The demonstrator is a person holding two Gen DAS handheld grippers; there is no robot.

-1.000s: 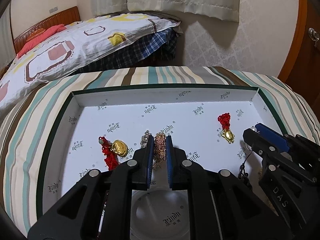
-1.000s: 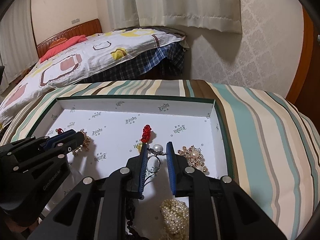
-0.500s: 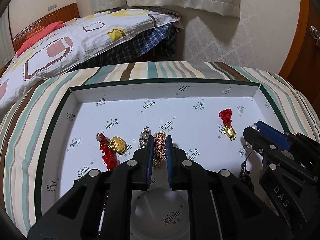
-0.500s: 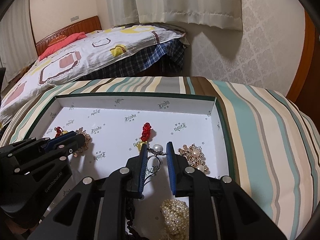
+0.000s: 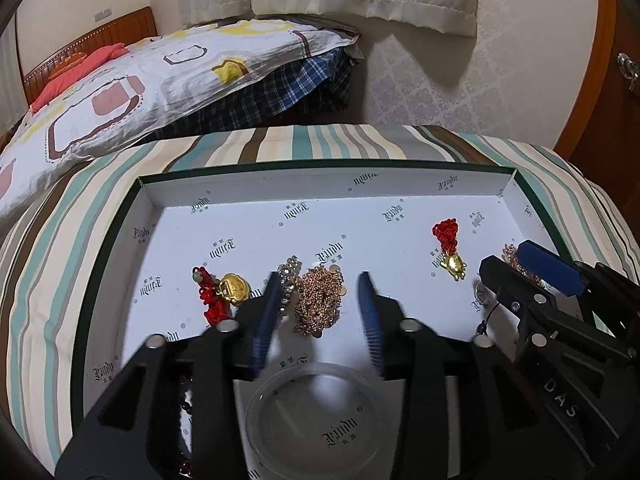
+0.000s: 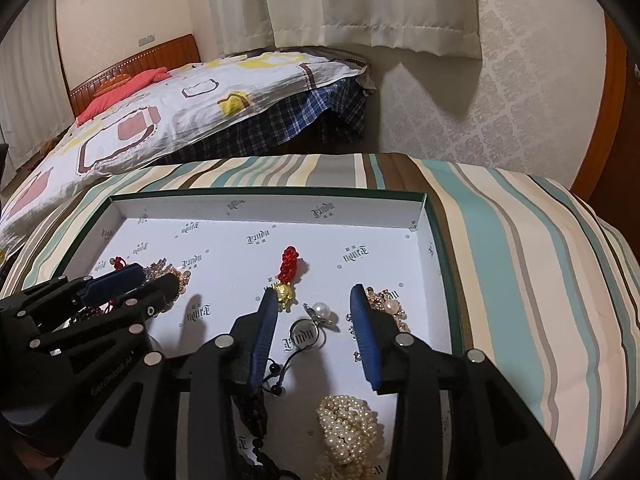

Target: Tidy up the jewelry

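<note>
In my left wrist view, the left gripper (image 5: 320, 304) fills the lower half of the frame, and its jaws have just been opening: the blue pads now stand apart on either side of a heap of rose-gold chain (image 5: 319, 301) without pressing on it. A clear round lid (image 5: 316, 420) lies at the bottom centre, under the gripper. Just left of the chain a small silver piece (image 5: 289, 276) sits against the left pad, and further left lies a gold pendant on red cord (image 5: 226, 292). Toward the right of the frame lies a red knot with a gold charm (image 5: 450, 248), and the right gripper reaches in from the right edge.

From my right wrist view, the right gripper (image 6: 314, 320) has also just been opening its jaws; a pearl ring (image 6: 316, 320) lies loose between them, untouched by either pad. At the bottom centre is a pearl strand (image 6: 348, 428), with dark beads (image 6: 256, 412) at the lower left of it. A pearl brooch (image 6: 388, 306) sits just right of the right pad.

Everything lies in a white-lined box lid (image 6: 264, 204) with a green rim, on a striped cover (image 6: 520, 264). A bed (image 6: 168, 112) stands in the upper left, and curtains (image 6: 360, 0) hang along the top.
</note>
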